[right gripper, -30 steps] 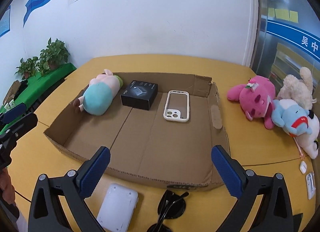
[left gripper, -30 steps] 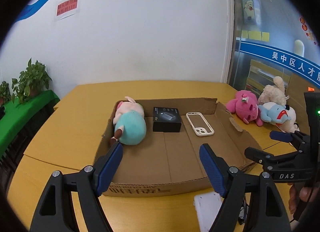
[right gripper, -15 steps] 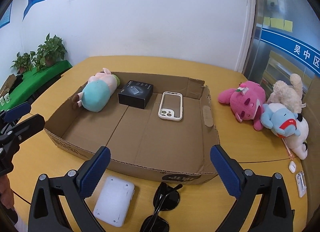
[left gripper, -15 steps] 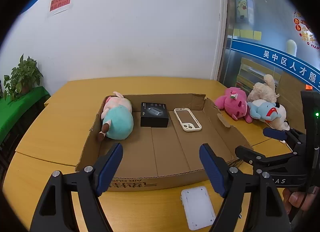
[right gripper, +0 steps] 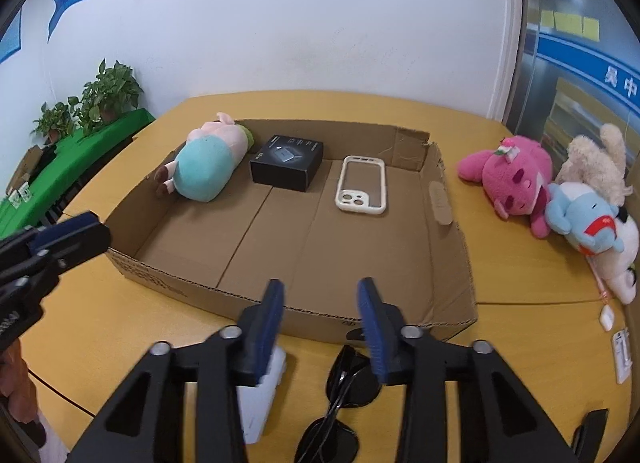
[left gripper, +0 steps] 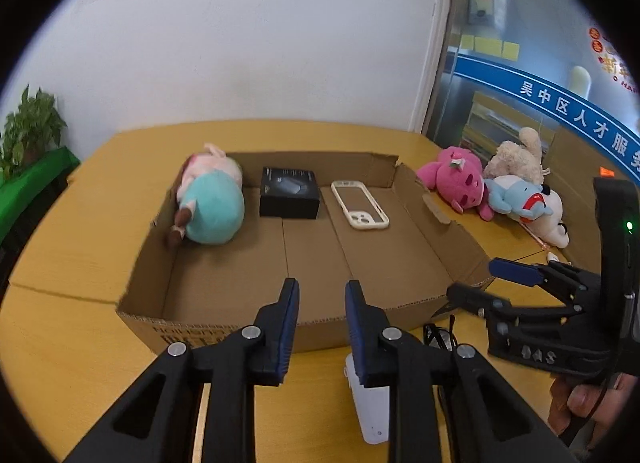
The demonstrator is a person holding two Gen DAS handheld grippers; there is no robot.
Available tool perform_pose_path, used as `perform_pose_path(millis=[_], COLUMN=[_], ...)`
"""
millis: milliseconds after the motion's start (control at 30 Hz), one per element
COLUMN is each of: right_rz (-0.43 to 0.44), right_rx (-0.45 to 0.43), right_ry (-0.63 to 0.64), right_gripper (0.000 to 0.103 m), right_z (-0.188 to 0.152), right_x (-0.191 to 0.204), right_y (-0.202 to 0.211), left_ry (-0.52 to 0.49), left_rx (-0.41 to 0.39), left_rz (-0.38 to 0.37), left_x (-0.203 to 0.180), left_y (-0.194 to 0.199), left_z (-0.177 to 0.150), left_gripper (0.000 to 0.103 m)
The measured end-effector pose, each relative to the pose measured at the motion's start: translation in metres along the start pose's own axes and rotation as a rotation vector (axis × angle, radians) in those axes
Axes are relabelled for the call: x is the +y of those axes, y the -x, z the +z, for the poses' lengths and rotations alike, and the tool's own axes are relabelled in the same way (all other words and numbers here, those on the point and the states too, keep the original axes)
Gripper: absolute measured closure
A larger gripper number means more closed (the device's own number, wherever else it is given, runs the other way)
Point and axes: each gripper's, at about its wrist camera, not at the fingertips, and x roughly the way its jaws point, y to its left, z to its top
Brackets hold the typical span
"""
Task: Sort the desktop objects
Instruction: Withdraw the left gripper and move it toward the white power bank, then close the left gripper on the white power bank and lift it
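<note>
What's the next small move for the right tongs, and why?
Probably ease the right tongs down and slightly right onto the black sunglasses. The sunglasses lie on the table just outside the cardboard tray, nearly under the tongs, which are partly open and hold nothing. The white device sits closer to the left tongs.

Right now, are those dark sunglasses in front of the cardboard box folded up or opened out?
Folded, it seems: in the right wrist view the sunglasses lie on the table with the lenses stacked close and the temples crossing them; the fingers partly hide them.
</note>
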Motion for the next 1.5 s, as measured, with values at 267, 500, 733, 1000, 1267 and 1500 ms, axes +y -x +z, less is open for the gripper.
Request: perform_pose_path(millis=[267,500,733,1000,1267,1500], right_rz=[0.167,0.313,0.287,0.312,0.359,0.329], right_rx=[0.153,0.272,0.345,0.344,0.311,0.275], right_ry=[0.069,0.132,0.147,0.227,0.193,0.209], right_gripper=[0.017,0.017,0.017,0.012,0.012,0.012], right_z=[-0.053,-0.087,-0.096,-0.102,-0.106,-0.105], right_x=[0.016,0.037,0.052,0.079,0.079,0.078], right_y=[-0.024,-0.048,-0.078,-0.083,-0.078,-0.082], left_ry=[0.048,0.068,0.089,0.136,0.15,0.123], left_rx=[0.197,0.296,0.337,0.388,0.447,0.491], left_rz=[-0.162,-0.222,-0.24,-0.255,-0.289,-0.316], left_x=[0.006,0.007,0.018,0.035,0.034,0.02], left_y=[-0.028,-0.049,-0.056,-0.072,-0.091,-0.11], left_z=[-0.036,-0.06,-0.073,-0.085,-0.09,-0.089], left_gripper=[0.036,0.036,0.036,0.036,0.041,0.055])
